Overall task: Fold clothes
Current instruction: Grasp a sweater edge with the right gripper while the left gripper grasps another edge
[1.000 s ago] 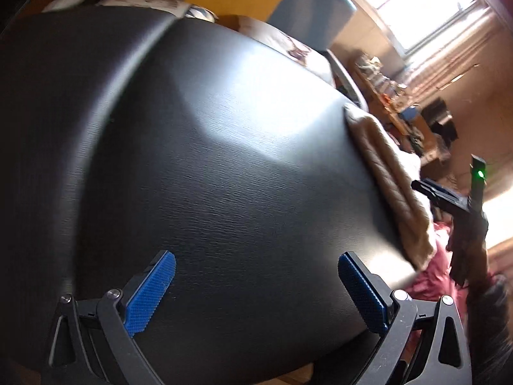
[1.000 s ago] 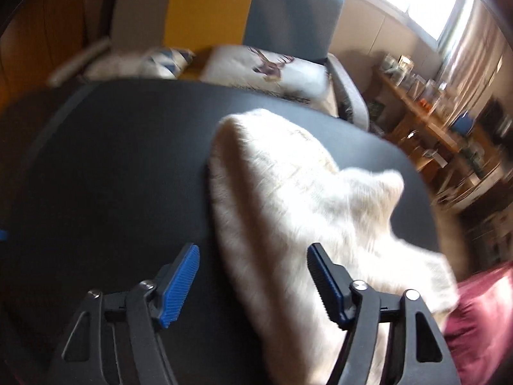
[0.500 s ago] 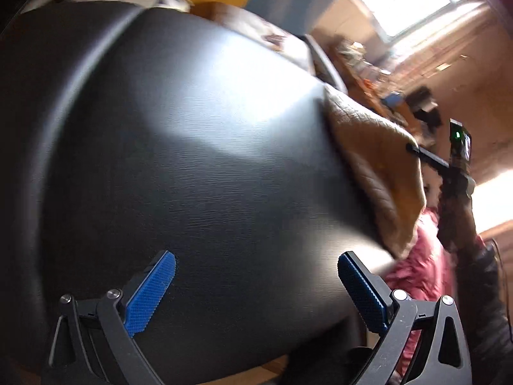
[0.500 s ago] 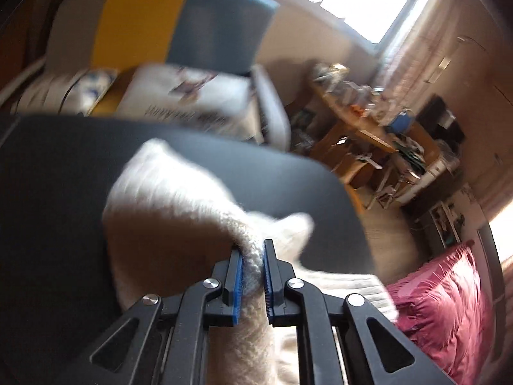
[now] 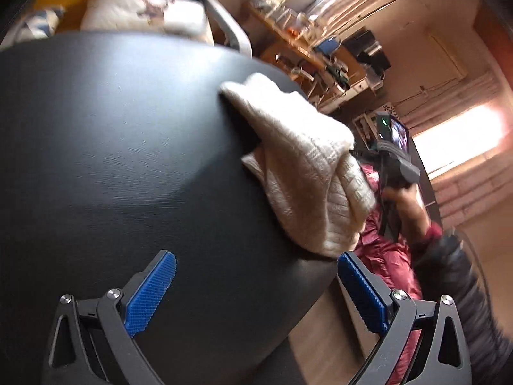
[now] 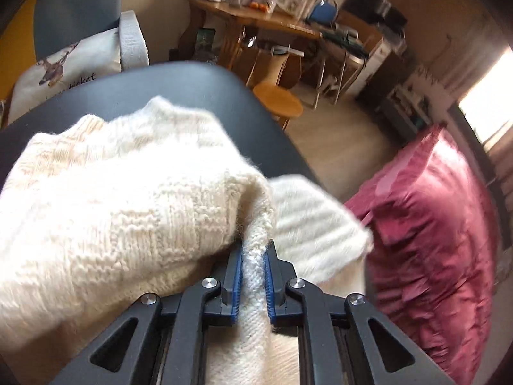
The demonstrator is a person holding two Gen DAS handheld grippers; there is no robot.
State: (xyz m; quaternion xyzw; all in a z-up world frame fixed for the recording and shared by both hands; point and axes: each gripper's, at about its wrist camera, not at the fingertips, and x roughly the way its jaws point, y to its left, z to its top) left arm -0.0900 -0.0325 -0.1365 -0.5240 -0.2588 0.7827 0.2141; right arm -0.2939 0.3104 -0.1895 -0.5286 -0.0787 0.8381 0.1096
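The right gripper (image 6: 253,276) has its blue-padded jaws pinched tight on a ribbed edge of the cream knitted sweater (image 6: 121,211), which bunches up over the jaws toward 10 o'clock and spills to 2 o'clock in the right wrist view. The knit is thick and fuzzy, with raised rows of stitches and a folded hem. In the left wrist view the same sweater (image 5: 307,173) lies at the desk's right edge, about 2 o'clock from the left gripper (image 5: 256,292), lifted at its far side where the right gripper (image 5: 359,152) and the hand (image 5: 404,199) holding it show. The left gripper hovers with jaws spread wide, holding nothing, over the black desk (image 5: 121,147), whose dark surface is bare from 9 to 12 o'clock. The desk's rounded corner falls away at 4 o'clock to wooden floor and a crimson cushion (image 6: 442,224). Behind the desk at 11 o'clock a white pillow (image 6: 70,67) carries a deer print and partly legible lettering, perhaps "ticket".
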